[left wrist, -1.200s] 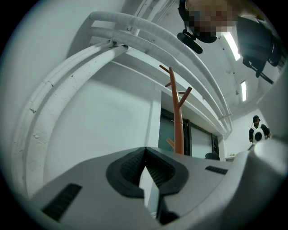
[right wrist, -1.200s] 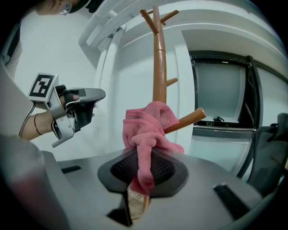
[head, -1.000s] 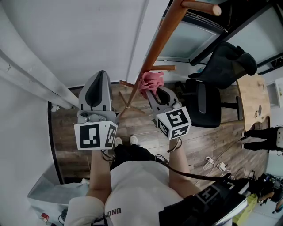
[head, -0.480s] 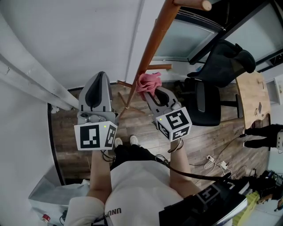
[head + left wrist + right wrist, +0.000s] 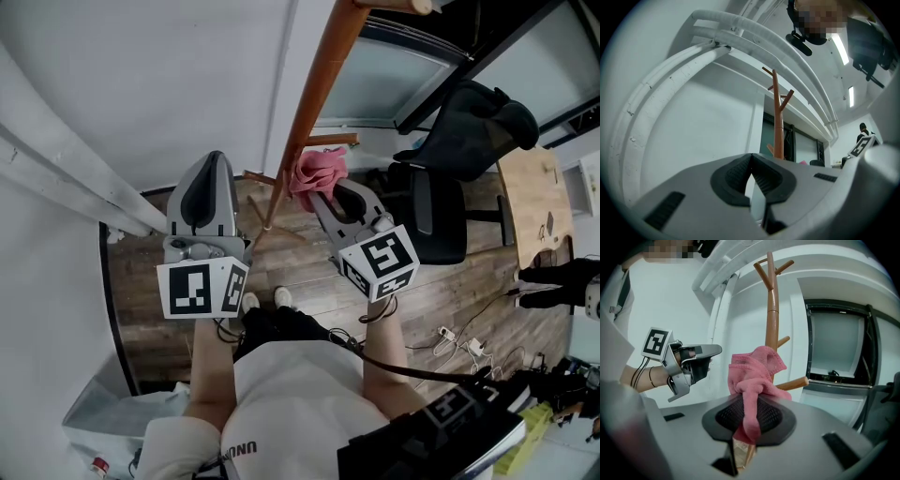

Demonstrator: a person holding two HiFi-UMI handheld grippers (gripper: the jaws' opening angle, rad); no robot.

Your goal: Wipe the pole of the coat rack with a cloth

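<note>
- Pole (image 5: 314,94) of the coat rack is brown wood; it stands on a wood floor (image 5: 309,281) near a white wall and leans across the head view from lower left to upper right
- In the right gripper view the pole (image 5: 771,315) rises straight ahead, with forked pegs at the top and a peg (image 5: 792,384) low on the right
- Cloth (image 5: 317,169) is pink and bunched, just right of the pole beside a low peg (image 5: 333,141)
- Right gripper (image 5: 323,192) has its jaws clamped on the cloth (image 5: 754,376); a fold hangs down between the black pads (image 5: 773,416)
- The cloth's top overlaps the pole in the right gripper view; whether they touch cannot be told
- Left gripper (image 5: 208,164) is held left of the pole, apart from it
- Its jaws meet at the tips in the left gripper view (image 5: 751,164), nothing between them
- Black chair (image 5: 436,220) with a dark jacket (image 5: 478,127) stands right of the rack
</note>
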